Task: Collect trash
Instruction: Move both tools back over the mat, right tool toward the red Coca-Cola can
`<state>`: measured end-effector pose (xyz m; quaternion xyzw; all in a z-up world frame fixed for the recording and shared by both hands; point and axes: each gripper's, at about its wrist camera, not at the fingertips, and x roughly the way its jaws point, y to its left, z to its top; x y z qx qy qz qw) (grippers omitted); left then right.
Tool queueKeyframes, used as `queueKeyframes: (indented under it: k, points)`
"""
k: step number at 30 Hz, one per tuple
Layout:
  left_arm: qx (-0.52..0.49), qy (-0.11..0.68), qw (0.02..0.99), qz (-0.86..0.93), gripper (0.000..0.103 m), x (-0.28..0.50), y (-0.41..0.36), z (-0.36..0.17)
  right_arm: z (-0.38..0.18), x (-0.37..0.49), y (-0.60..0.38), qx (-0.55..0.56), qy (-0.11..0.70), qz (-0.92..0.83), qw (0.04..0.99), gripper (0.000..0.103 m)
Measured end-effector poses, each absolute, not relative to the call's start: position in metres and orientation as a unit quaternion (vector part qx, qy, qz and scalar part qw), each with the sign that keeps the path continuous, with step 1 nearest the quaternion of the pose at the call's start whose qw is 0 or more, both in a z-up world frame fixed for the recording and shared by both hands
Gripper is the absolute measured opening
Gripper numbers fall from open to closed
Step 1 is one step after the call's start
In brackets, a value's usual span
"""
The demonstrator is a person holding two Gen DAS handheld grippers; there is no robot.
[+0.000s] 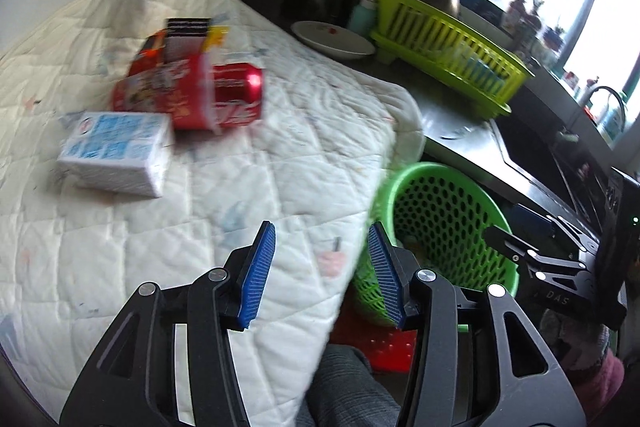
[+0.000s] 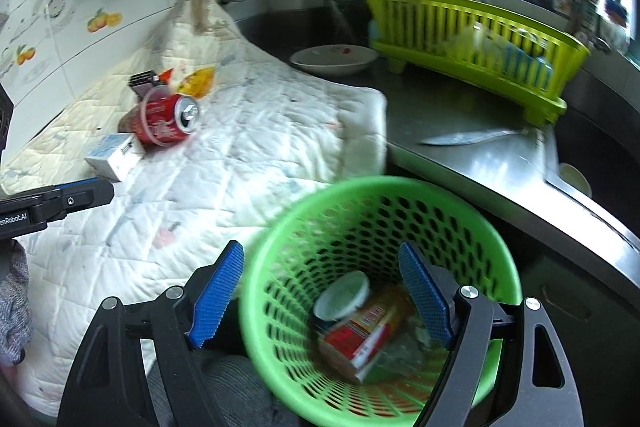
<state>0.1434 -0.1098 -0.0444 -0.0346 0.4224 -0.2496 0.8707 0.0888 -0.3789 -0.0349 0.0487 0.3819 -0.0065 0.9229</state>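
The bench runs along a tiled wall, its near part covered by a white quilted cloth. A lime dish rack stands at the back, a white plate beside it and a knife lying on the bare steel in front.

A green perforated basket sits below the bench edge, under the right gripper. It already holds a crumpled red-and-yellow cup with a white lid. The basket looks light and a little springy; its rim is the place to take it.

The rest of the trash lies on the cloth, well apart from both grippers: a red can on its side, a red packet touching it, and a blue-and-white carton just in front. The can seems light, stiff, round and smooth, so it may roll; across the middle of its body is the sure hold. The carton is probably light and will give if squeezed; its flat long sides suit the pads. The packet looks thin and limp, best pinched at an edge.

The left gripper hovers above the cloth's near edge, jaws half apart with nothing between them. The right gripper's jaws stand wide and empty over the basket.
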Motion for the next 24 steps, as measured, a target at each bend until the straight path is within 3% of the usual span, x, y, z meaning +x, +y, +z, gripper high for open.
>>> queueKeyframes:
  k: [24]
  points:
    - [-0.104,0.419,0.889,-0.153,0.049,0.166,0.009,-0.051,-0.022,0.223,-0.279,-0.031,0.381,0.166,0.909,0.078]
